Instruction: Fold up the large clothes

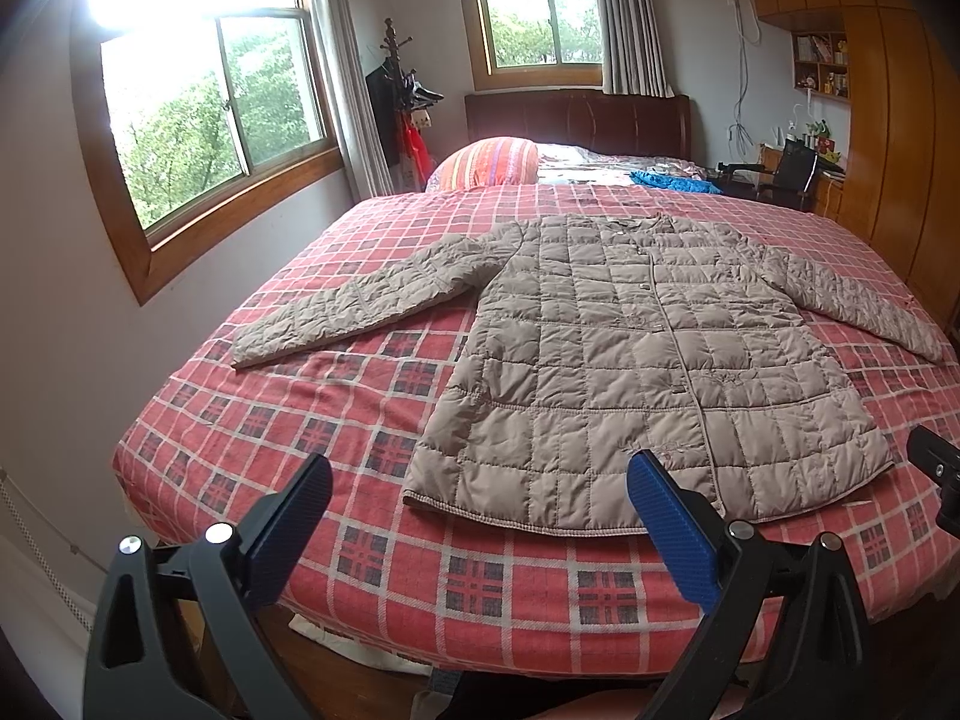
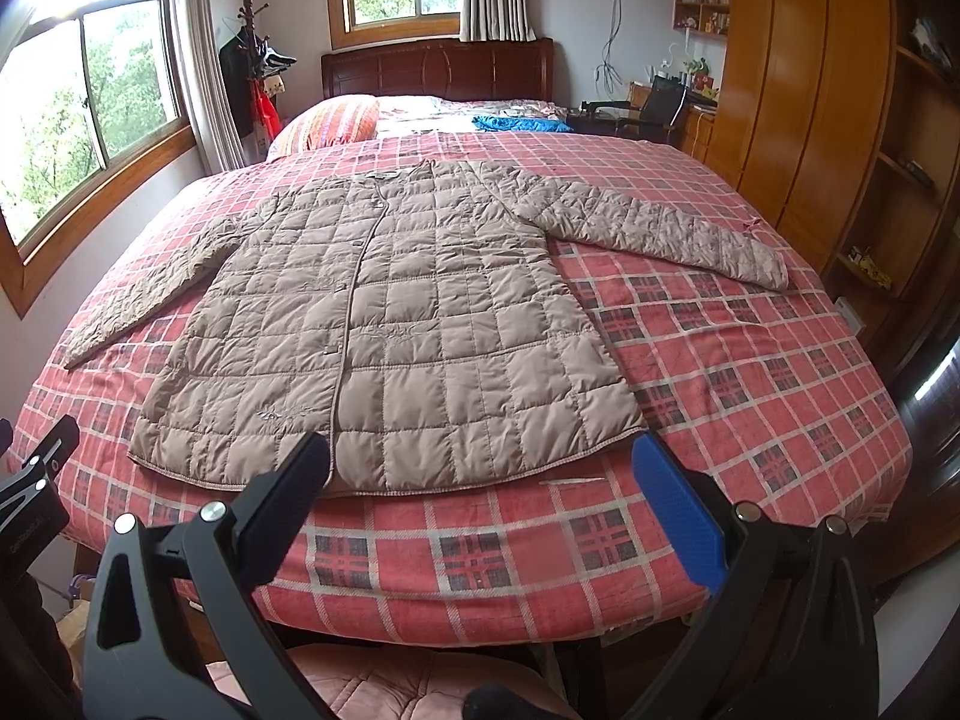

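A beige quilted jacket (image 1: 630, 360) (image 2: 384, 312) lies flat, front up and buttoned, on a bed with a red plaid cover (image 1: 288, 420) (image 2: 750, 360). Both sleeves are spread out to the sides, and the hem faces me near the bed's foot. My left gripper (image 1: 480, 480) hovers open off the foot of the bed, in front of the hem's left part, with nothing between its fingers. My right gripper (image 2: 486, 468) is also open and empty, held before the hem's right part. The edge of the right gripper shows at the right border of the left wrist view.
A striped pillow (image 1: 486, 162) and a blue cloth (image 1: 666, 180) lie near the wooden headboard (image 2: 438, 69). Windows line the left wall. A coat rack (image 1: 402, 96) stands in the corner. Wooden wardrobes (image 2: 798, 90) and a desk with a chair (image 2: 654, 108) fill the right side. A pink cushion (image 2: 384, 684) sits below me.
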